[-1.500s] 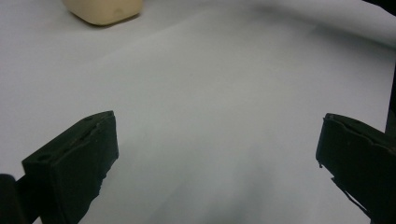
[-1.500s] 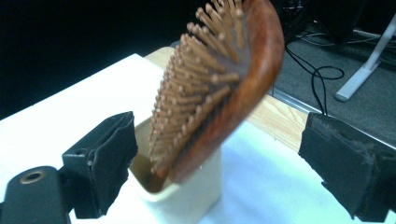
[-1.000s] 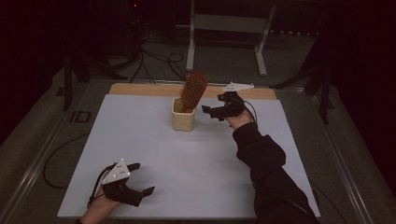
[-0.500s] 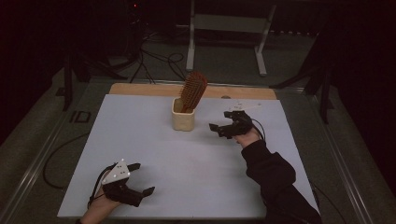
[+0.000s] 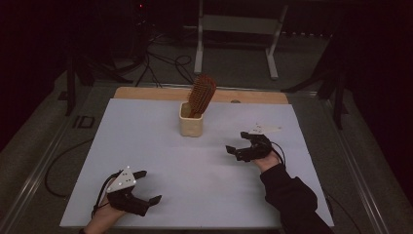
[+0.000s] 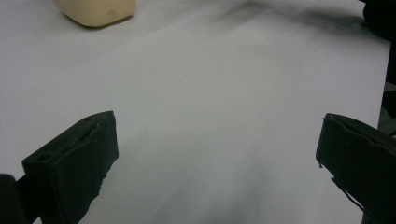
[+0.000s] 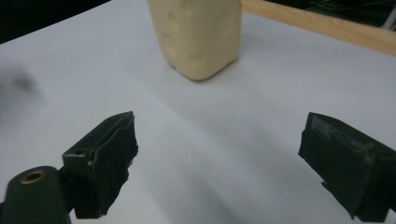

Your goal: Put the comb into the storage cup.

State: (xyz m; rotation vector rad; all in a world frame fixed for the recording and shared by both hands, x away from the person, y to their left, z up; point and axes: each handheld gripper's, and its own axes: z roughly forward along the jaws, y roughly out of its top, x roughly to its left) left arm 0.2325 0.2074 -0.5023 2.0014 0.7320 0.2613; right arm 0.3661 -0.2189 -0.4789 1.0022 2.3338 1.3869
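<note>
A cream cup (image 5: 190,120) stands at the back middle of the white table (image 5: 146,141). A brown hairbrush (image 5: 201,94) sits upright in it, bristle head up. My right gripper (image 5: 235,148) is open, low over the table to the right and front of the cup; its view has the cup (image 7: 198,35) ahead between spread jaws. My left gripper (image 5: 148,187) lies open near the front left edge, held by a hand. Between its jaws is bare table, with the cup (image 6: 95,10) far off at top left.
A wooden strip (image 5: 146,92) runs along the table's far edge. Metal stand legs (image 5: 234,44) and cables (image 5: 160,58) lie on the floor behind. A sleeved forearm (image 5: 292,200) comes in from the front right.
My right gripper has drawn back from beside the hairbrush, toward the front and right, and come down close to the table. The left gripper has stayed put.
</note>
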